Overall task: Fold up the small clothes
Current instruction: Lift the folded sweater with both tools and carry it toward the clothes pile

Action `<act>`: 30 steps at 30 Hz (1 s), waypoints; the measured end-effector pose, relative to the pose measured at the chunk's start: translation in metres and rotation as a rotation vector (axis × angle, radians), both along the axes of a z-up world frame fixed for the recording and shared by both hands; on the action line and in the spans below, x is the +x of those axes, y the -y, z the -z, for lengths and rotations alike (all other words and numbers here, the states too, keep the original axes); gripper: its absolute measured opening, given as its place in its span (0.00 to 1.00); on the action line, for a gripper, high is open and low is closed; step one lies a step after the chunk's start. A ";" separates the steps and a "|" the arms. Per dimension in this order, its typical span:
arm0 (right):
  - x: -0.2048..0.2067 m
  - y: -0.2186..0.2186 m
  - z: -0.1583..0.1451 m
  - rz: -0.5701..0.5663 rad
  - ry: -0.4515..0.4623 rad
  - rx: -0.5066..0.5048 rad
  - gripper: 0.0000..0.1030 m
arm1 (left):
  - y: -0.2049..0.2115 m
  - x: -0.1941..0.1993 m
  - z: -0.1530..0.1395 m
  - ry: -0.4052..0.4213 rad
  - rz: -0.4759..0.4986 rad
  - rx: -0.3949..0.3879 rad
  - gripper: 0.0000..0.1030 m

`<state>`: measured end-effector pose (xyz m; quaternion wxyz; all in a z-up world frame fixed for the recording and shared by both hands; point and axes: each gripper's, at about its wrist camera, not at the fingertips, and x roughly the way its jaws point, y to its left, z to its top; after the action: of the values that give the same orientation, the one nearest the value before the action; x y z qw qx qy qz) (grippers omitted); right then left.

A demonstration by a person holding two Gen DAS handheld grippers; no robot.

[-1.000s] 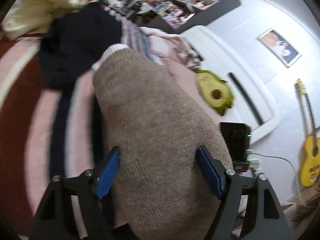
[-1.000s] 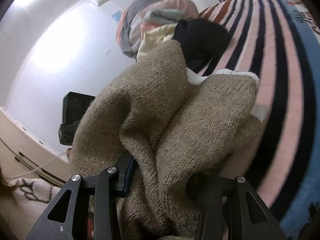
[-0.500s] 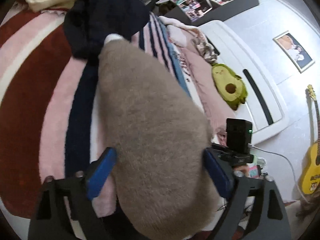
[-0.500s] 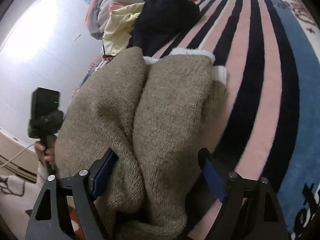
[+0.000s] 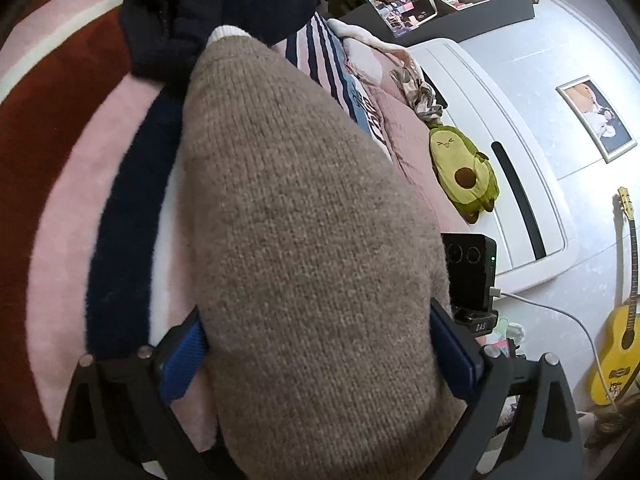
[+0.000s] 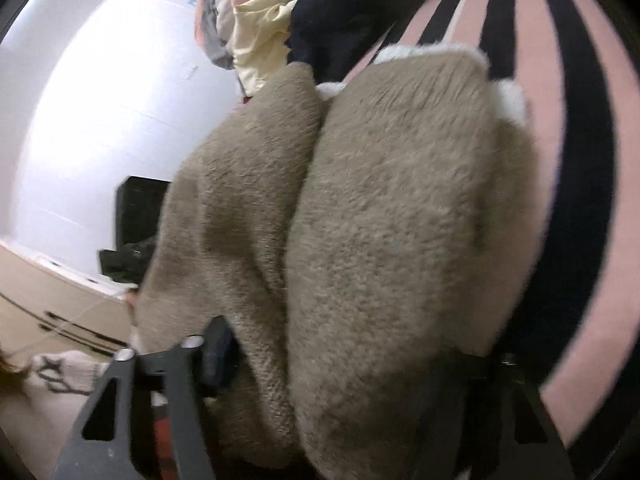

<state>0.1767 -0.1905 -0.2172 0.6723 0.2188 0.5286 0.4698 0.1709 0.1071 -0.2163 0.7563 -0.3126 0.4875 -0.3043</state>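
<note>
Taupe knitted sweater (image 5: 312, 220) with white cuff, lying on striped pink-and-navy fleece bedcover (image 5: 120, 220), filling the gap between released, just-widened left tongs (image 5: 316, 340) and between just-narrowing right tongs (image 6: 356, 348), grip there lost in blur.

Tan knit sweater (image 5: 304, 240), white-trimmed, folded lengthwise into two lobes, lying on striped blanket (image 5: 120, 216)

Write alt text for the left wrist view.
A folded tan knit sweater fills the view, lying on a striped blanket between the wide-open blue pads of the left gripper. Beyond it sit a dark garment, an avocado plush toy and a yellow guitar.
</note>
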 end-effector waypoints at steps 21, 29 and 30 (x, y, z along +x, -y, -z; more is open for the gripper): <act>0.016 -0.136 -0.075 -0.148 0.167 0.004 0.36 | -0.135 -0.018 -0.072 0.205 -0.133 0.102 0.83; 0.035 -0.240 -0.076 -0.256 0.176 0.012 0.35 | -0.237 -0.027 -0.084 0.238 -0.220 0.201 0.82; 0.039 -0.255 -0.078 -0.268 0.178 0.008 0.35 | -0.249 -0.028 -0.084 0.239 -0.228 0.215 0.82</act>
<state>0.2158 0.0642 -0.1397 0.6469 0.1063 0.4894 0.5751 0.1434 0.3558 -0.1324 0.8675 -0.2449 0.3852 -0.1978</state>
